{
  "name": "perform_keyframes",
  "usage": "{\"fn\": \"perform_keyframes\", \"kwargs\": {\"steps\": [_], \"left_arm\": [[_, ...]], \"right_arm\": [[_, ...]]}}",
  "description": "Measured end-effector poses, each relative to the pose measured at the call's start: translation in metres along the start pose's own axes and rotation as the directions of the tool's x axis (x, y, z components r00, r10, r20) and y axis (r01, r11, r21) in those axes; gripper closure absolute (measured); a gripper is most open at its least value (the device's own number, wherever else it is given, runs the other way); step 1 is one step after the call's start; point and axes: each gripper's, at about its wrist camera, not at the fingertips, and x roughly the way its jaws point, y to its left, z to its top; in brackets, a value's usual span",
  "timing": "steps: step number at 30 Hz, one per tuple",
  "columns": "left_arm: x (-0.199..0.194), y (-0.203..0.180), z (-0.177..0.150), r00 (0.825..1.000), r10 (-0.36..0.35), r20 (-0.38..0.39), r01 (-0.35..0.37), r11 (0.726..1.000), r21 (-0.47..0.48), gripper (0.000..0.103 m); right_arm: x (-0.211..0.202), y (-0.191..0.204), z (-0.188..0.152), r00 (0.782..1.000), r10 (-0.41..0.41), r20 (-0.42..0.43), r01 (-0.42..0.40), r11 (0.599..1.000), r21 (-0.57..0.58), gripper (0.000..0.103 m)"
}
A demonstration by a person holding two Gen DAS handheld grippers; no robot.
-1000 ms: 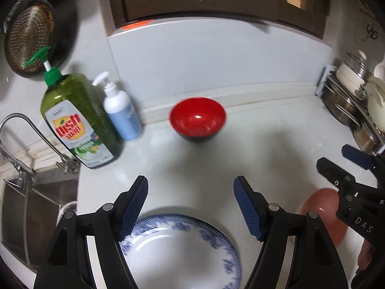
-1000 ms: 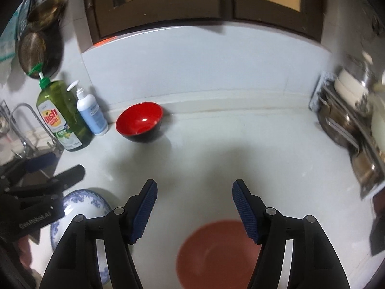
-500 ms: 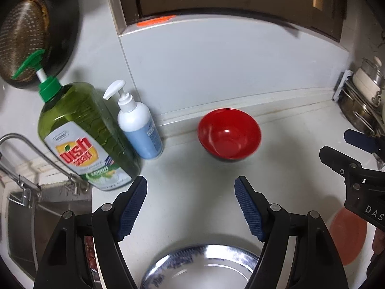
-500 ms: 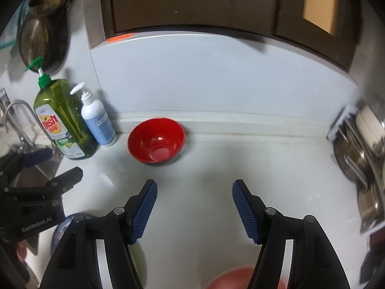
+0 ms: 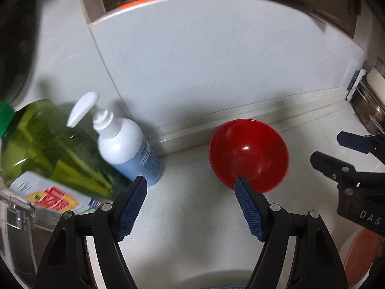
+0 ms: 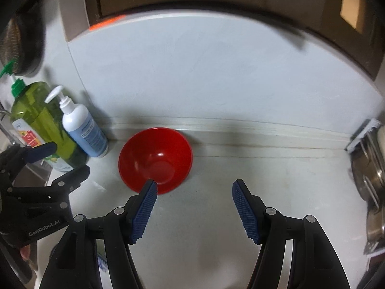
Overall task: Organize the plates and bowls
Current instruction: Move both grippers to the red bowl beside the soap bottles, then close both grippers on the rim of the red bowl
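Note:
A red bowl sits upright on the white counter near the back wall; it also shows in the right wrist view. My left gripper is open and empty, its right fingertip just in front of the bowl's near rim. My right gripper is open and empty, its left fingertip at the bowl's near rim. An orange plate lies at the lower right of the left wrist view. A sliver of the blue-patterned plate shows beneath my right gripper.
A green dish soap bottle and a white-and-blue pump bottle stand left of the bowl by the wall. A sink lies at far left. A rack with metal pots stands at the right.
Both grippers have moved forward toward the red bowl and the back wall. The blue-patterned plate and the orange plate have slid nearly out of view below.

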Motion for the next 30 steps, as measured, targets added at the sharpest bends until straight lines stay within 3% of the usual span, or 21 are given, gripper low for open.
{"fn": "perform_keyframes", "kwargs": {"steps": [11,16,22,30], "left_arm": [[0.048,-0.008,0.010,0.999,-0.004,-0.053,0.006,0.999,0.034,0.029],[0.064,-0.015,0.014,0.997,-0.010,-0.081,0.014,0.999,0.048,0.037],[0.080,-0.018,0.016,0.992,-0.025,-0.121,0.030,0.998,0.047,0.050],[0.091,-0.022,0.018,0.985,-0.063,-0.160,0.070,0.997,0.040,0.077]], "right_arm": [[0.057,-0.005,0.011,0.996,0.020,-0.088,-0.018,1.000,0.022,0.039],[0.073,-0.009,0.013,0.990,0.049,-0.135,-0.044,0.998,0.041,0.052],[0.088,-0.010,0.014,0.980,0.079,-0.185,-0.069,0.996,0.058,0.064],[0.097,-0.014,0.015,0.971,0.104,-0.214,-0.090,0.993,0.071,0.077]]}}
